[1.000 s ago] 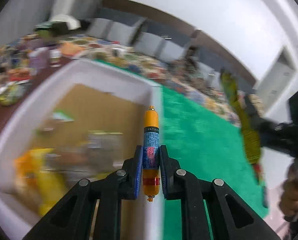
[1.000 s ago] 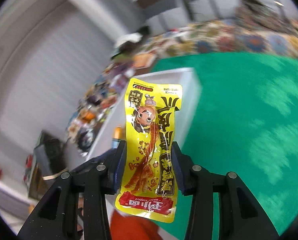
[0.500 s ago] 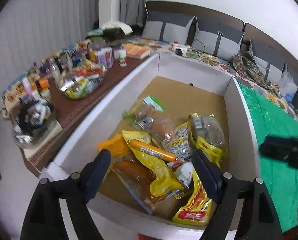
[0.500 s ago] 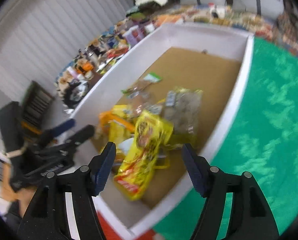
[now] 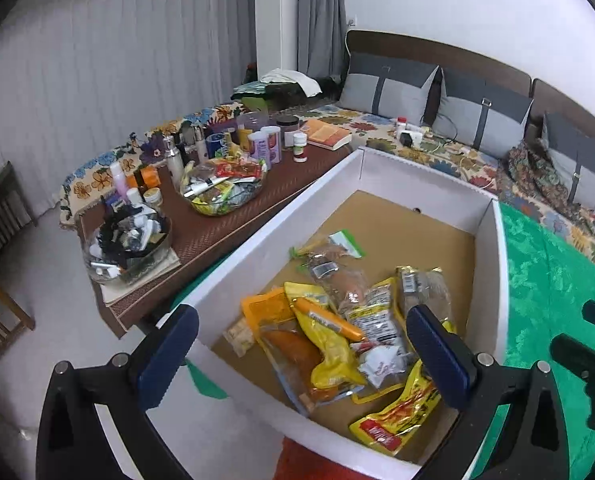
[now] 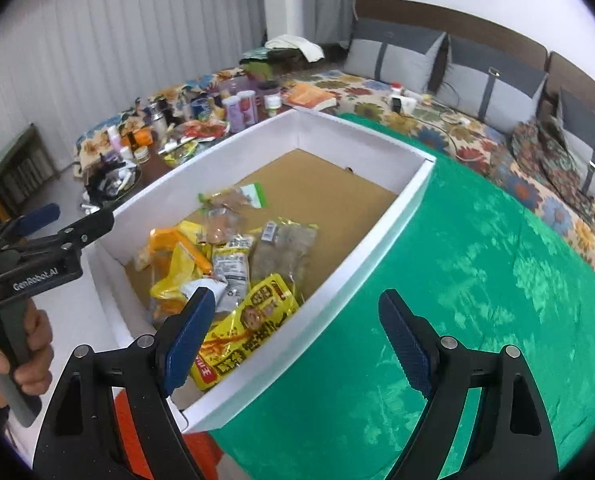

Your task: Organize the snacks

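- White box (image 5: 493,280) on green cloth (image 6: 477,300), with snack pile (image 5: 337,320) at near end; far end of brown floor bare.
- Step in hand, as judged: just after a drop, both tools empty above box.
- Next move probably calls for turning away to fetch more snacks; none visible on cloth, so search needed.
- Brown side table (image 5: 233,224) with bottles and bowls beside box, well apart from tools.
- Left gripper (image 5: 297,354) wide open, holding nothing, hovering over near wall of box.
- Right gripper (image 6: 293,338) wide open, empty, over rim between box and cloth.
- Yellow pouch (image 6: 249,328) lying flat in near corner.
- Orange sausage (image 5: 329,320) resting on top of pile.
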`<state>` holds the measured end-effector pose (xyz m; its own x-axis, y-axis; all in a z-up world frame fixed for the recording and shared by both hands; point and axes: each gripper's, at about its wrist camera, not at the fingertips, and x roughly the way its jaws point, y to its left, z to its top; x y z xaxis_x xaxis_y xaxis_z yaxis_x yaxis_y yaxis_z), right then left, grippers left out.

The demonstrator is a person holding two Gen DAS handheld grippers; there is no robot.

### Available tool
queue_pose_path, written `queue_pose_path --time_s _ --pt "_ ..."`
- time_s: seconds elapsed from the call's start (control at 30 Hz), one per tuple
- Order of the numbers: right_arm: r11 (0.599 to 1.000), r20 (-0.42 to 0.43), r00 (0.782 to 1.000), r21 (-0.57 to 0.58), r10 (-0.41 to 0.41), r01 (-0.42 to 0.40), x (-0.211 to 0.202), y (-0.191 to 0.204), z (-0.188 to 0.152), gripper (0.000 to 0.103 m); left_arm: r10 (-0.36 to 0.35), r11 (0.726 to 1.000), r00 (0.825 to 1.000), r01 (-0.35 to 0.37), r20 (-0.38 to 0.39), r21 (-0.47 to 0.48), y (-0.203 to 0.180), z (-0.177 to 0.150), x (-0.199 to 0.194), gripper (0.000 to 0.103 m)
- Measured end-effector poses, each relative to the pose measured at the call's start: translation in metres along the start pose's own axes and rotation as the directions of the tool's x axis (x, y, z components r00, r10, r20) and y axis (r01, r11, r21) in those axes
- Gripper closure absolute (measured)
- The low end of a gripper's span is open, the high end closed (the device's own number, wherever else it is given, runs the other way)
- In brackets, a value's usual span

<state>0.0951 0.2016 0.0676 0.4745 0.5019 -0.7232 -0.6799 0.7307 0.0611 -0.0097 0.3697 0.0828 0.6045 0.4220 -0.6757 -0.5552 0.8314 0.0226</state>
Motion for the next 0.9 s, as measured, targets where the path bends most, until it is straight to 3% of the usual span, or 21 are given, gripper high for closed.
queue_pose_path --time_s 0.33,0.47,0.57,0.7,0.8,0.9 --pt "0.996 -0.023 0.998 0.070 0.063 -0.061 -0.002 0.006 0.004 0.017 0.033 0.999 0.999 -0.034 0.004 0.038 0.001 -0.004 -0.008 0.000" --pt "0.997 -0.028 0.998 0.061 0.056 -0.055 -0.002 0.017 0.007 0.017 0.066 0.996 0.996 -0.070 0.060 0.058 0.002 -0.005 -0.014 0.000" --pt "0.998 -0.033 0.998 0.049 0.050 -0.049 -0.003 0.024 0.008 0.017 0.041 0.997 0.994 -0.047 0.100 0.063 0.002 -0.005 -0.021 0.000" --pt "0.999 -0.026 0.999 0.038 0.029 -0.028 -0.007 0.031 0.013 0.016 0.077 0.992 0.996 -0.080 0.036 0.101 -0.004 -0.002 -0.016 0.000" --pt "0.999 -0.023 0.999 0.025 0.028 -0.028 -0.007 0.035 0.016 0.016 0.096 0.989 0.995 -0.100 0.041 0.110 -0.006 -0.003 -0.015 0.000" --pt "1.000 -0.026 0.999 0.015 0.024 -0.024 -0.007 0.036 0.017 0.016 0.066 0.994 0.998 -0.067 0.019 0.086 -0.002 -0.002 -0.013 0.000"
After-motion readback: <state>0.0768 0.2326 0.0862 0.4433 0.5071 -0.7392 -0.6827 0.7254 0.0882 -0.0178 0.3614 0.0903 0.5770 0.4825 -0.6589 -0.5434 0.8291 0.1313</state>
